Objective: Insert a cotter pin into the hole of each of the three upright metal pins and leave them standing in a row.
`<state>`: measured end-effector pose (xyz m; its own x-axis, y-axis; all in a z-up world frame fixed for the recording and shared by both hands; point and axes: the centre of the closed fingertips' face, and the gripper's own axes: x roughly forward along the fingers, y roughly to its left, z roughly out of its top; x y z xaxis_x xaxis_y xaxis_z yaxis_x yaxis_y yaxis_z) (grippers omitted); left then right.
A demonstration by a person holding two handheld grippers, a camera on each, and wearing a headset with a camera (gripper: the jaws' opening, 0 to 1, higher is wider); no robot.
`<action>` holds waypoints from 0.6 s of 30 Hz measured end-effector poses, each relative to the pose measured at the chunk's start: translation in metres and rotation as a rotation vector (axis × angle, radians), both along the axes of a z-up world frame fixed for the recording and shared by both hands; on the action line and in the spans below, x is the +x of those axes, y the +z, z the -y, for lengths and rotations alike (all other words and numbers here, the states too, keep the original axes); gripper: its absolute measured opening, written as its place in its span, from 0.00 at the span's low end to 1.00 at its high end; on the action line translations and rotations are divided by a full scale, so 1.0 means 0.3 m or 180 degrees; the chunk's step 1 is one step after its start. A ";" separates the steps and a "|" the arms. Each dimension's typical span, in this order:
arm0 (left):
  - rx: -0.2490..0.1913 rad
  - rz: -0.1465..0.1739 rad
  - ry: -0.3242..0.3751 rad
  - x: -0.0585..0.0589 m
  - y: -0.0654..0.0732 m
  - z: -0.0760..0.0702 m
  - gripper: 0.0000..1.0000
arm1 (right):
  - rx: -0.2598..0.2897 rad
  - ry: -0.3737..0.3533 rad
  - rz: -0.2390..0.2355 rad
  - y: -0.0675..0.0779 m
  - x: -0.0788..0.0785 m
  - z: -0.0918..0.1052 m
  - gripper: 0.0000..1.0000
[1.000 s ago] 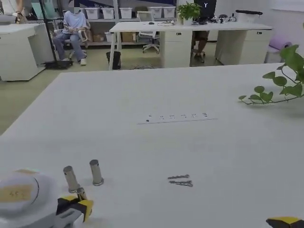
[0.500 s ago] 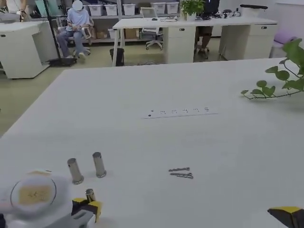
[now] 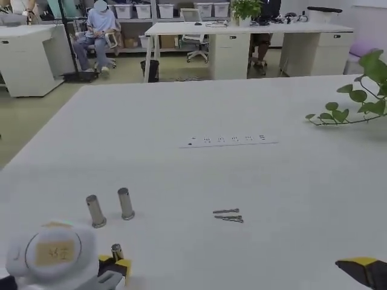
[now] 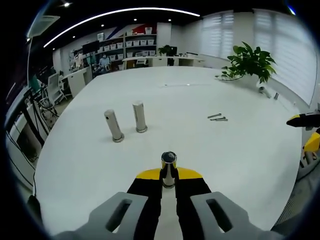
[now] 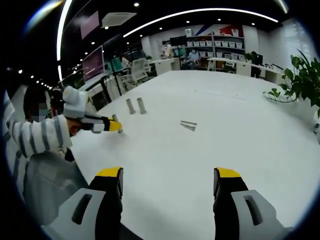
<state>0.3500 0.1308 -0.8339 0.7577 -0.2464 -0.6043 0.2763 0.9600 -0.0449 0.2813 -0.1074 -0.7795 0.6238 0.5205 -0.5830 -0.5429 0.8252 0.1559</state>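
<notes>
Two metal pins (image 3: 95, 211) (image 3: 125, 203) stand upright side by side on the white table (image 3: 199, 175), also seen as pins (image 4: 114, 126) (image 4: 139, 116) in the left gripper view. My left gripper (image 4: 168, 176) is shut on a third metal pin (image 4: 168, 165), held upright just in front of those two; the head view has this gripper (image 3: 115, 263) at the bottom left. Two cotter pins (image 3: 228, 215) lie flat together to the right. My right gripper (image 5: 169, 176) is open and holds nothing, low over the table's near right part, its yellow tip (image 3: 361, 269) at the corner.
A row of sockets (image 3: 227, 140) is set into the table's middle. A leafy plant (image 3: 357, 103) reaches in from the right edge. Desks, chairs and a seated person (image 3: 97, 30) are far behind the table.
My left gripper, still shut on the third pin, has drawn back from the two standing pins toward the near edge. The headset view shifted slightly; the cotter pins stayed put.
</notes>
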 end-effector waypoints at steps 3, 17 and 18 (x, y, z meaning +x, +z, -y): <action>-0.0018 0.0005 -0.0022 -0.002 -0.007 0.007 0.07 | -0.0003 -0.0015 -0.0016 -0.003 -0.001 0.000 0.75; 0.0082 0.0015 -0.0187 -0.008 -0.033 0.047 0.07 | -0.0036 0.0018 -0.0058 -0.010 -0.014 -0.004 0.75; 0.0083 0.0015 -0.0181 -0.008 -0.035 0.047 0.07 | -0.0038 0.0018 -0.0061 -0.011 -0.015 -0.003 0.75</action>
